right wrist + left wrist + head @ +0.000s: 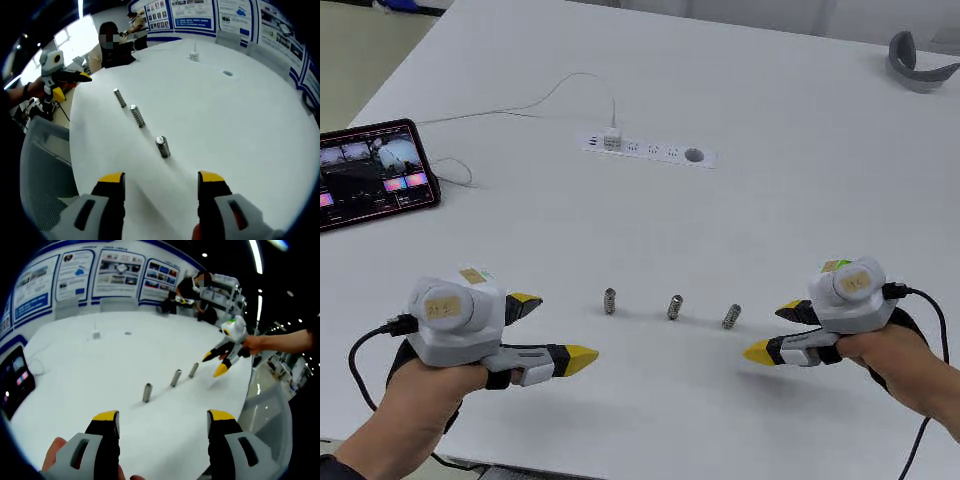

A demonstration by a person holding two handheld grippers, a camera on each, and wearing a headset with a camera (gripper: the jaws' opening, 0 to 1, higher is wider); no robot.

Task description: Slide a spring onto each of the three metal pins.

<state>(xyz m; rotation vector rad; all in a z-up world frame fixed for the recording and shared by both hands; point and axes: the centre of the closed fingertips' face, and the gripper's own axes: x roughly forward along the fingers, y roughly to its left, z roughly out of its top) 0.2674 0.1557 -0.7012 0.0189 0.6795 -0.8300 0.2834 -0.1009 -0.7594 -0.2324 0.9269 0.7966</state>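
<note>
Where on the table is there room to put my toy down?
Bare table lies between the power strip and the three pins, and at right, below the grey object. Crowded in front: the pins stand between the left gripper and right gripper. A tablet sits at left.

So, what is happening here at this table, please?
The hand-held left gripper and right gripper are both open and empty, one on each side of three pins that stand in a row on the white table. Each pin already seems to carry a spring, so the task looks finished.
</note>
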